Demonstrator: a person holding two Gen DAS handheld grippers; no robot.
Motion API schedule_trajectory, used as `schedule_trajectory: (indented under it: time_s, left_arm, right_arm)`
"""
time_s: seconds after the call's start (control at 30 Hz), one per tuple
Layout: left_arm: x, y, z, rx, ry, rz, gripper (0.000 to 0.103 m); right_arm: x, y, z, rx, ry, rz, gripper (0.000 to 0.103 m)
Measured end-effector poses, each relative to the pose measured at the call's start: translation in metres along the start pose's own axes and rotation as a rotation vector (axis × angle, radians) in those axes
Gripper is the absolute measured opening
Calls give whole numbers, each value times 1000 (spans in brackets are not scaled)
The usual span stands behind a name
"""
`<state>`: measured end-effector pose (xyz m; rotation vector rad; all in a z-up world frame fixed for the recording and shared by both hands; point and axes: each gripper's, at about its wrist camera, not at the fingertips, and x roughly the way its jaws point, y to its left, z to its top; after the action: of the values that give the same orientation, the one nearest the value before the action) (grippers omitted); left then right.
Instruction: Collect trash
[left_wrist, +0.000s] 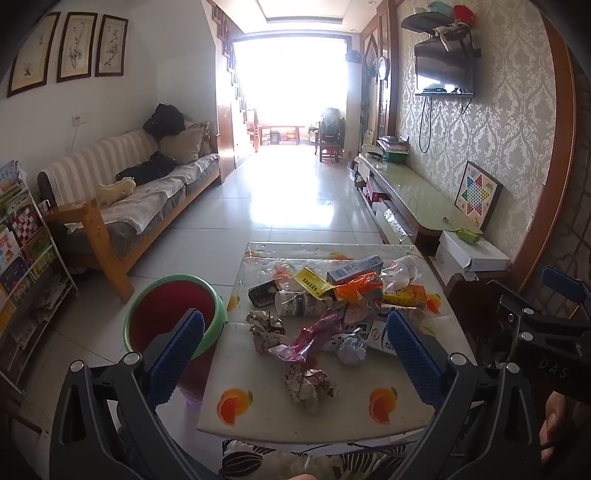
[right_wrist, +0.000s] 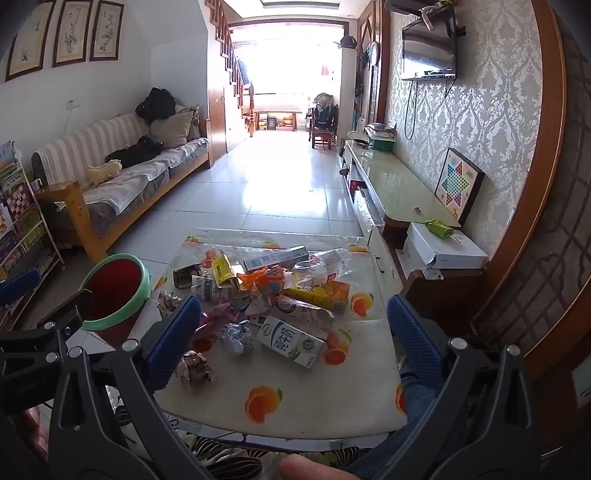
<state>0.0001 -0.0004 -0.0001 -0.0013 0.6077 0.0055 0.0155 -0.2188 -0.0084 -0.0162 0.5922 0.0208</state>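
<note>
A pile of trash lies on a small table with an orange-print cover: crumpled paper balls, a milk carton, a paper cup, wrappers, small boxes and a plastic bottle. A red bin with a green rim stands on the floor left of the table; it also shows in the right wrist view. My left gripper is open and empty above the table's near end. My right gripper is open and empty, over the milk carton.
A striped sofa runs along the left wall, a book rack stands at far left. A low TV cabinet and a white box line the right wall. Tiled floor stretches beyond the table.
</note>
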Motion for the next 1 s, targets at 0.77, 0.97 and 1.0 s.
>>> schedule_trajectory:
  time_s: [0.77,0.97,1.0]
  left_arm:
    - [-2,-7,2,16,-6,0,95]
    - [-1,-5,2,12,-5,-3,95]
    - [-1,-6,1,14,-6,-3,95]
  right_arm:
    - [-1,2,1,-10,2,-6,100]
    - [-1,2,1,-7,4,-5,100]
    - [-1,3,1,-8,3,-6,100]
